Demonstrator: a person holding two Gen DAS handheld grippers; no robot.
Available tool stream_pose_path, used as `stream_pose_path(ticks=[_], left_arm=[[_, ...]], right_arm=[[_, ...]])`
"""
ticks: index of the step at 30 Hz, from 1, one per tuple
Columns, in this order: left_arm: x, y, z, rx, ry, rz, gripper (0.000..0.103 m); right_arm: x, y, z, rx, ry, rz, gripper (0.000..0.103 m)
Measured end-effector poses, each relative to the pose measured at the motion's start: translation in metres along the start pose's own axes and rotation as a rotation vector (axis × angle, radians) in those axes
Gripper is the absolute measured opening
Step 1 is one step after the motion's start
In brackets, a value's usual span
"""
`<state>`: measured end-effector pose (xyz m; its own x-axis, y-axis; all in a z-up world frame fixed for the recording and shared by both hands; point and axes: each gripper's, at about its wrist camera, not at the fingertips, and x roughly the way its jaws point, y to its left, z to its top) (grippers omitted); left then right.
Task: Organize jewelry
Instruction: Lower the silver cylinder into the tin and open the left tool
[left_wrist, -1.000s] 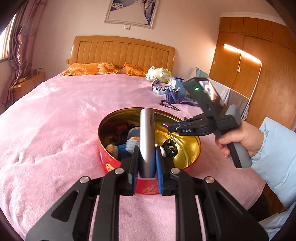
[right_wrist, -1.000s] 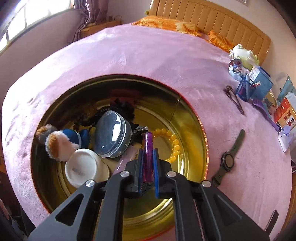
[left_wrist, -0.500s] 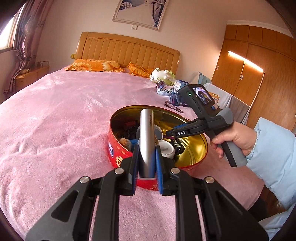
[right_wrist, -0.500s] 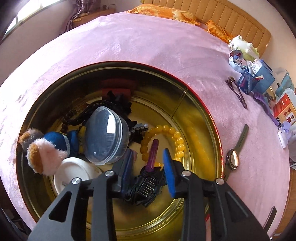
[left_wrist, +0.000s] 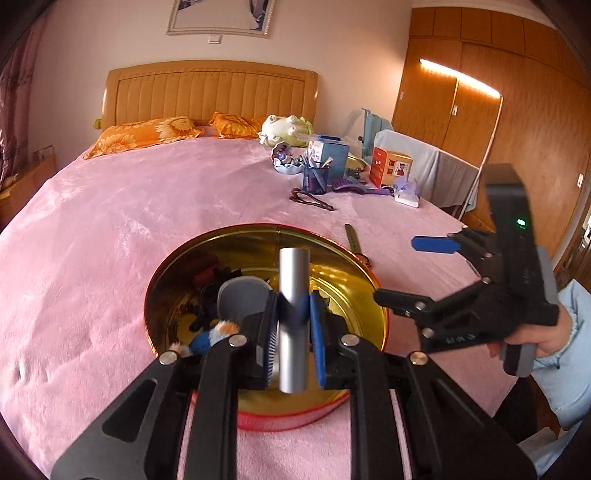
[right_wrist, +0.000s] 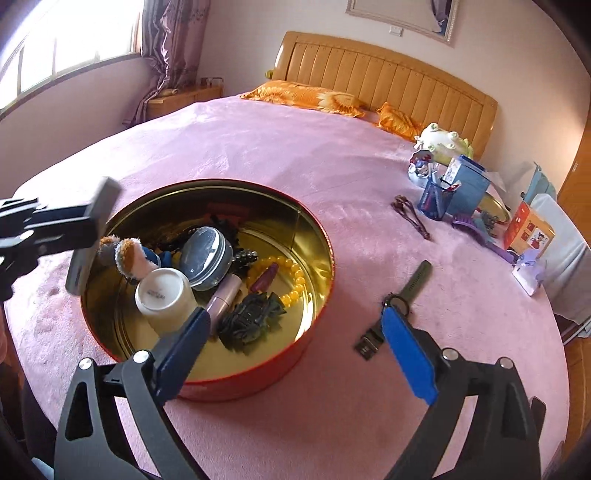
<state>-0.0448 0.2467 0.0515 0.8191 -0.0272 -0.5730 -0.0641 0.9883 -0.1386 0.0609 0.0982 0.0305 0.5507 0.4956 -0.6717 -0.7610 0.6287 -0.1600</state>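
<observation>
- While looking down past both tongs, found the pink blanket (right_wrist: 258, 147) spread beneath them and far ahead, likely chosen as a soft surface where small pieces would not roll.
- Saw the round tin (right_wrist: 258, 380) just ahead of and below both tongs, lid off, evidently serving as the collecting place for the jewelry.
- Found the right gripper (right_wrist: 295, 317) released, jaws just opened wide with nothing between them, hanging above the near edge of the tin and seemingly free for another pick.
- Found the left gripper (left_wrist: 293, 306) clenched on the silver tube (left_wrist: 293, 273), poised over the near side of the tin, opposite the right tongs.
- Judged the tube gripped across its middle and kept upright so that it could be lowered into the tin without snagging.
- Spotted the watch (right_wrist: 419, 277) flat on the blanket outside the tin, just beyond the right tongs' right finger; judged it next to be gathered.
- Made out the yellow bead bracelet (right_wrist: 295, 284) on the tin floor, ahead of the right tongs.
- Made out the purple piece (right_wrist: 264, 277) lying inside the bracelet's loop, already stowed.
</observation>
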Motion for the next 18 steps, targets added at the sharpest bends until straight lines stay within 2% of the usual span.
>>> stream_pose_path(ticks=[4, 7, 13, 18], left_arm=[[0.036, -0.007, 0.027, 0.031, 0.073, -0.026, 0.018], [0.071, -0.009, 0.038, 0.042, 0.155, -0.008, 0.018], [0.134, -0.01, 0.038, 0.005, 0.324, 0.008, 0.018], [0.155, -0.009, 0.033, -0.006, 0.375, 0.038, 0.018]], right_arm=[[-0.019, -0.017, -0.016, 0.048, -0.033, 0.01, 0.095], [-0.027, -0.028, -0.025, 0.08, -0.044, 0.022, 0.095], [-0.034, -0.041, -0.041, 0.125, -0.057, 0.032, 0.095], [-0.039, -0.052, -0.05, 0.151, -0.066, 0.038, 0.095]])
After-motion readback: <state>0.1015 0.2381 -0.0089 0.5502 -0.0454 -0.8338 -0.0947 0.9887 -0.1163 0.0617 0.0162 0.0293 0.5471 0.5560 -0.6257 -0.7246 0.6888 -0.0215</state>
